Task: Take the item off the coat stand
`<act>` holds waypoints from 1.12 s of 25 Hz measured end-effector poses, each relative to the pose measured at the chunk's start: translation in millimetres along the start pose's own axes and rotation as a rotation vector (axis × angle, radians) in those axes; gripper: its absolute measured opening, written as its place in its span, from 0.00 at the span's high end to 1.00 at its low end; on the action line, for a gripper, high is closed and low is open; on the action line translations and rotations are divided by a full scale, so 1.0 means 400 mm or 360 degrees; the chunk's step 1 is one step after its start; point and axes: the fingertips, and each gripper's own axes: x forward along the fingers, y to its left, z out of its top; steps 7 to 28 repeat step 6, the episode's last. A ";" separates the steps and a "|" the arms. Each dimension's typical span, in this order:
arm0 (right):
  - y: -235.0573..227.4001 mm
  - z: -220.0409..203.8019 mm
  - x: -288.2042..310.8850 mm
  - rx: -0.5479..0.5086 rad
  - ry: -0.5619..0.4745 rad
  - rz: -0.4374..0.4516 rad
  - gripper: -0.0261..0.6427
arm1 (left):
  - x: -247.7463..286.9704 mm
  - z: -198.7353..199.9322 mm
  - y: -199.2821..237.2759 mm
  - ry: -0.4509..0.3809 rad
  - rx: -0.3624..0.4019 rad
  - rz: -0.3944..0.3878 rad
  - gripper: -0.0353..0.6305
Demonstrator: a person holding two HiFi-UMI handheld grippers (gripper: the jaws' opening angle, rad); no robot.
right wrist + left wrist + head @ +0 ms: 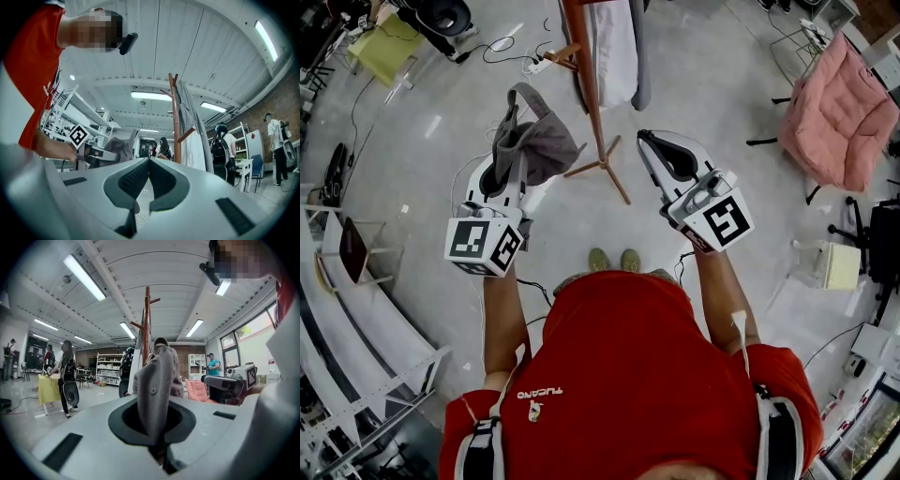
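Observation:
A grey cap [536, 141] hangs from my left gripper [513, 148], which is shut on its fabric, clear of the wooden coat stand [590, 89]. In the left gripper view the cap [157, 380] rises from between the closed jaws of that gripper [158, 439], with the stand [146, 329] behind it. My right gripper [643, 141] is to the right of the stand's feet, shut and holding nothing. Its own view shows the right gripper [149, 161] with pads together, the stand [176, 122] ahead, and the cap [117, 147] to the left. White and grey garments [619, 47] still hang on the stand.
A pink padded chair [839, 108] stands at the right. White shelving [356, 328] runs along the left, and a yellow table [384, 47] sits at the back left. Cables [511, 52] lie on the floor by the stand. People [65, 376] stand farther off.

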 end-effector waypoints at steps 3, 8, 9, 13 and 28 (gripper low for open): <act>-0.003 0.002 0.000 -0.0012 0.0005 0.0005 0.93 | 0.005 -0.001 -0.004 0.0005 0.0001 -0.0004 0.92; -0.008 -0.009 -0.002 -0.0005 0.0049 0.0007 0.93 | 0.013 -0.004 -0.005 0.0008 0.0000 -0.0006 0.92; -0.008 -0.009 -0.002 -0.0005 0.0049 0.0007 0.93 | 0.013 -0.004 -0.005 0.0008 0.0000 -0.0006 0.92; -0.008 -0.009 -0.002 -0.0005 0.0049 0.0007 0.93 | 0.013 -0.004 -0.005 0.0008 0.0000 -0.0006 0.92; -0.008 -0.009 -0.002 -0.0005 0.0049 0.0007 0.93 | 0.013 -0.004 -0.005 0.0008 0.0000 -0.0006 0.92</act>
